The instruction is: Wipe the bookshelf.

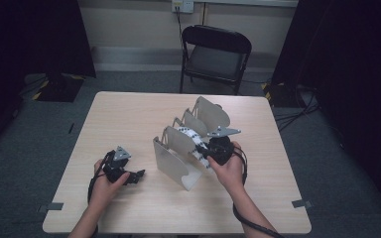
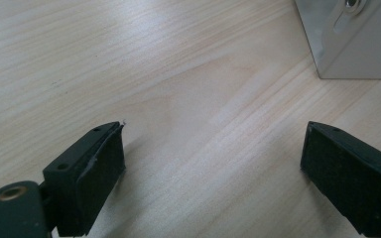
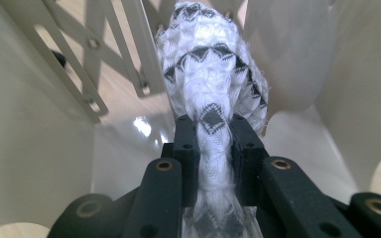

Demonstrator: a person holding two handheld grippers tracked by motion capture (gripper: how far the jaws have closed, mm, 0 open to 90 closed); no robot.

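A white knitted cloth with black diamond marks (image 3: 213, 79) hangs between two plates of a pale metal divider rack (image 1: 176, 161) in the middle of the table. My right gripper (image 3: 213, 129) is shut on the cloth's near end, reaching into the rack from its right side (image 1: 217, 148). The cloth (image 1: 191, 136) lies in the slot behind the rack's front plate. My left gripper (image 1: 135, 176) rests low on the table left of the rack, jaws wide apart and nothing between its pads (image 2: 101, 168).
The rack's front corner (image 2: 352, 39) stands just ahead of the left gripper. A black folding chair (image 1: 213, 54) stands beyond the table's far edge. Bare wood (image 1: 129, 119) lies left of and behind the rack.
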